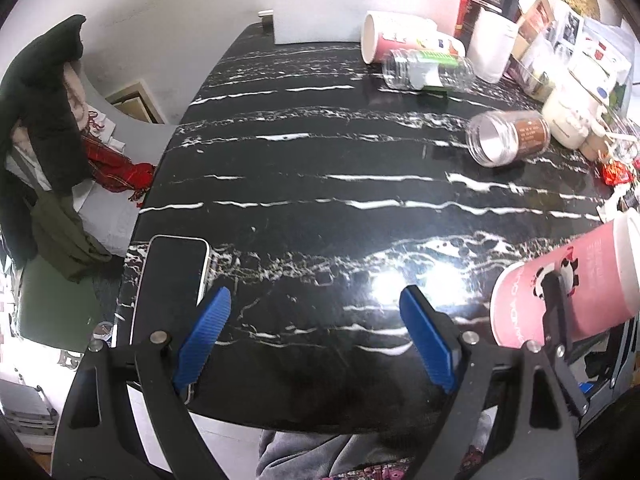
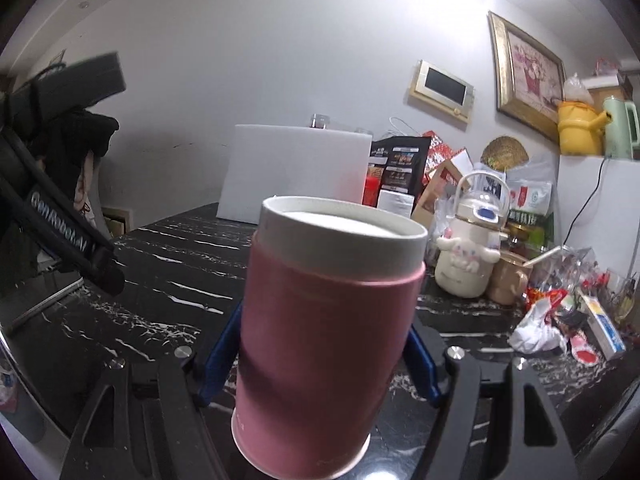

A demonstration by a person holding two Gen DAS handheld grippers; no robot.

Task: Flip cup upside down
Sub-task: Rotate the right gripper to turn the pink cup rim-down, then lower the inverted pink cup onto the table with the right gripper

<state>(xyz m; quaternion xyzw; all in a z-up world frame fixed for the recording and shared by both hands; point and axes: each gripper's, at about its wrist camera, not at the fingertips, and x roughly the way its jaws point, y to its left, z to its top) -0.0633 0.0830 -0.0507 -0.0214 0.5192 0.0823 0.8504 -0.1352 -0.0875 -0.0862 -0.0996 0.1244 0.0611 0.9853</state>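
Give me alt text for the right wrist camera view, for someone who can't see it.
The right hand-held gripper clamps a pink paper cup with a white band, filling the middle of the view above a black marble table. Behind it stand a white board and a cluttered corner with a white cartoon bottle.

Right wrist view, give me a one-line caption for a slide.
Right tongs clamp a pink paper cup with a white rim band above the black marble-patterned table.
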